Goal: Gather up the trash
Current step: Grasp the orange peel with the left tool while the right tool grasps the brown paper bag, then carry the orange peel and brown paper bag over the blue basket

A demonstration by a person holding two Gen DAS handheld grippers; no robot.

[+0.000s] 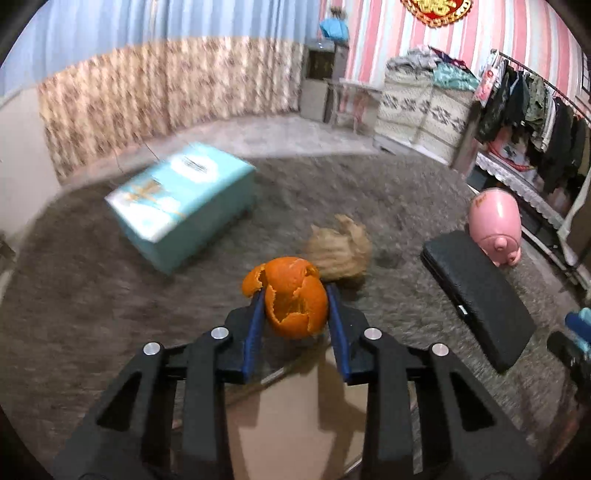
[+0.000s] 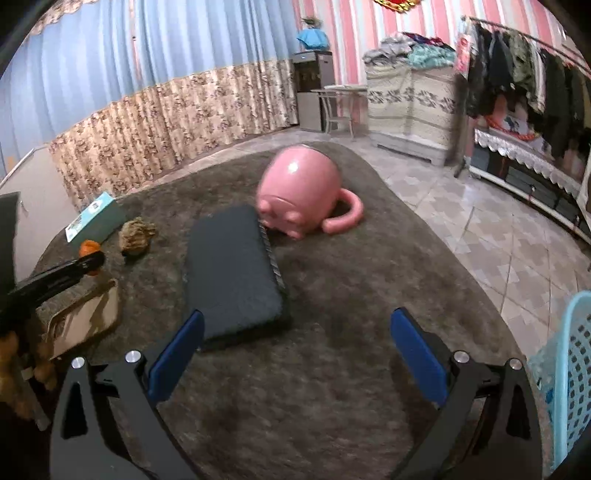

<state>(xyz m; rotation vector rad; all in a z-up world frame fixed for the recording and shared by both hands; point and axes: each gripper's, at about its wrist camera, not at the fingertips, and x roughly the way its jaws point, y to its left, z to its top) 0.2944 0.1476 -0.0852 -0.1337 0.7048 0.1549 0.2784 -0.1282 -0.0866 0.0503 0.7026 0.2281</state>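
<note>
- Left gripper (image 1: 295, 295) fingers clamp the orange peel (image 1: 291, 299) above the grey-covered counter (image 1: 92, 314).
- Right gripper (image 2: 295, 354) fingers spread wide, holding nothing, near the black case (image 2: 232, 273).

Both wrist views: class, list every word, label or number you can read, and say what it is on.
None can be read.
Teal box: printed label, blurred.
Pink pig mug: gold marking, too small.
Red and gold wall ornament: cut off, unreadable.
Left tool holds orange peel: no text.
</note>
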